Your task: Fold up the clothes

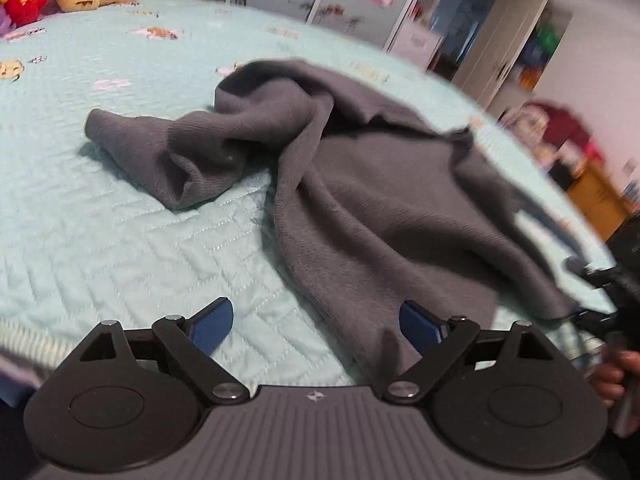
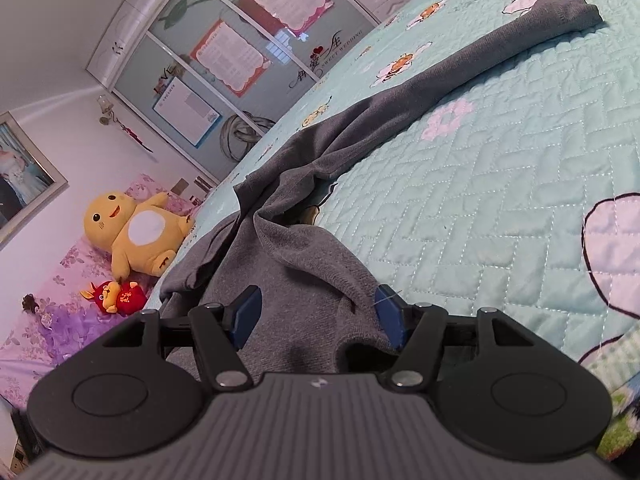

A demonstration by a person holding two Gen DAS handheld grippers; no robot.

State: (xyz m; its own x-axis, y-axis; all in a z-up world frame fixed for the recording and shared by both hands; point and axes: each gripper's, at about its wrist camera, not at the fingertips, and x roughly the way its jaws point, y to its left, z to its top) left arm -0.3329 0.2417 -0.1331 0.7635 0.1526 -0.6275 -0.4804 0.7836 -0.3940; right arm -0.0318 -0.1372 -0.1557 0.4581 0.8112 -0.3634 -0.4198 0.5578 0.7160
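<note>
A grey knit sweater [image 1: 380, 200] lies crumpled on the pale green quilted bed [image 1: 120, 240]. One sleeve [image 1: 160, 148] is bunched out to the left in the left wrist view. My left gripper [image 1: 318, 326] is open wide low over the sweater's near hem; its left pad is over bare quilt and its right pad is at the cloth. In the right wrist view the sweater [image 2: 288, 280] runs away from me, with a long sleeve [image 2: 460, 76] stretched across the bed [image 2: 500, 200]. My right gripper [image 2: 318, 316] is open, with loose grey cloth lying between its blue pads.
A yellow plush toy [image 2: 136, 236] and a small red one [image 2: 120, 298] sit at the head of the bed. Wardrobes with glass doors [image 2: 224, 64] stand beyond it. A hand [image 1: 612, 376] holding a black tool shows at the left wrist view's right edge.
</note>
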